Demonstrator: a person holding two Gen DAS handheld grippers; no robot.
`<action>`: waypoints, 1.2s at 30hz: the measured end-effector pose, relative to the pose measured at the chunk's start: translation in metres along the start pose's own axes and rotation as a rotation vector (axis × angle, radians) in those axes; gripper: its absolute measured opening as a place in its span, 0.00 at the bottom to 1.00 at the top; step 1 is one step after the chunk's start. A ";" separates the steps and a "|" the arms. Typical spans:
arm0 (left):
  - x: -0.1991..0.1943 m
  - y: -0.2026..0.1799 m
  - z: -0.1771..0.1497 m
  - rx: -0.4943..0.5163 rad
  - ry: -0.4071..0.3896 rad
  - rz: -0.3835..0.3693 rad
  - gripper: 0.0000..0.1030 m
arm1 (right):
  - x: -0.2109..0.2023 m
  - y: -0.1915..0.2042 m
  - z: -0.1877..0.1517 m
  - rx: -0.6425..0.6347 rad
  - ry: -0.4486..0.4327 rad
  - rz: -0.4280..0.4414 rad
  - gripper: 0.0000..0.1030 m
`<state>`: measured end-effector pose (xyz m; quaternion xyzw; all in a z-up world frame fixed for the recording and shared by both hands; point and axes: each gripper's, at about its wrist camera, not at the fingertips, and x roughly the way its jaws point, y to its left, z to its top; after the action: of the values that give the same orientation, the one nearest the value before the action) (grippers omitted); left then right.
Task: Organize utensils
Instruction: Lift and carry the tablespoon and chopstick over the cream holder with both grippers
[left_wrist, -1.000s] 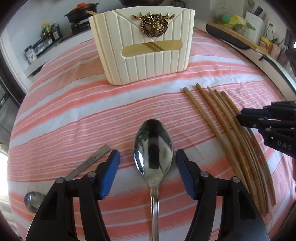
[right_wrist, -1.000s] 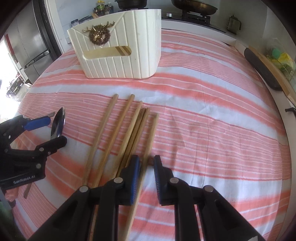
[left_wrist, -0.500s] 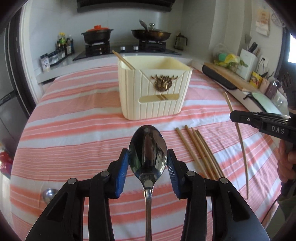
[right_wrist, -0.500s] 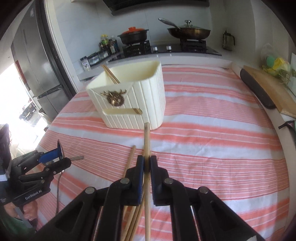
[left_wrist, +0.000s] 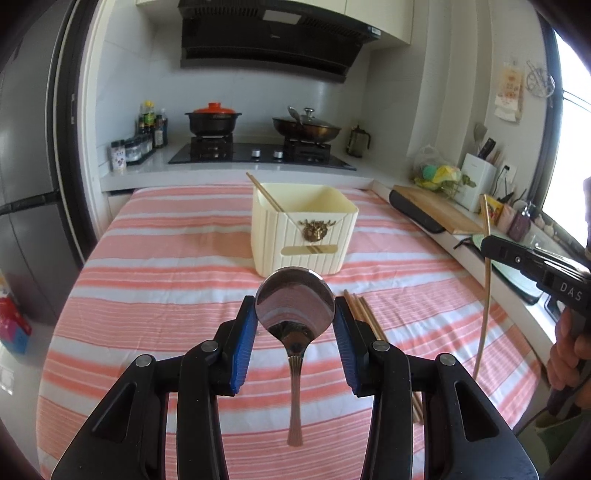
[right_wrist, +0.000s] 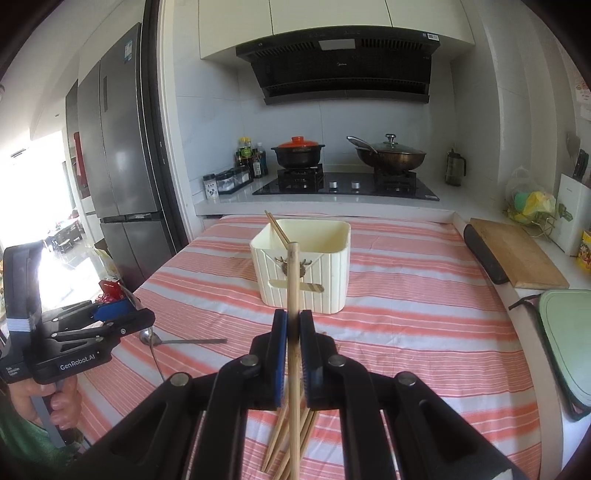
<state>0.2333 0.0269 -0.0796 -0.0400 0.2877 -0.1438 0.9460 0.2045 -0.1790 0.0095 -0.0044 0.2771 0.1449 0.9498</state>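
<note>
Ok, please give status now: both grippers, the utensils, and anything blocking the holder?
Left gripper shut on spoon, lifted. Right gripper shut on one chopstick, lifted. Cream holder ahead, open top, nothing blocking.

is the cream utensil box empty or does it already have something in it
Not empty. The cream utensil box stands upright on the striped cloth, and one chopstick leans inside it, sticking out above the rim. Its bottom is hidden.

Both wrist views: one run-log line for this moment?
left gripper: shut on spoon | right gripper: shut on chopstick | both lifted off table | holder: one chopstick inside | loose chopsticks, second spoon on cloth
</note>
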 end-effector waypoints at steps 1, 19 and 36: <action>-0.003 0.000 0.002 -0.002 -0.006 -0.004 0.40 | -0.004 -0.001 0.000 0.001 -0.010 -0.002 0.07; 0.005 0.008 0.127 -0.035 -0.028 -0.097 0.40 | 0.044 -0.021 0.099 0.085 0.014 0.141 0.07; 0.137 0.025 0.256 -0.056 -0.155 0.033 0.40 | 0.203 -0.034 0.211 -0.002 -0.263 0.052 0.07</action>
<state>0.4905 0.0086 0.0558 -0.0726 0.2181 -0.1166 0.9662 0.4882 -0.1370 0.0783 0.0210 0.1499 0.1690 0.9739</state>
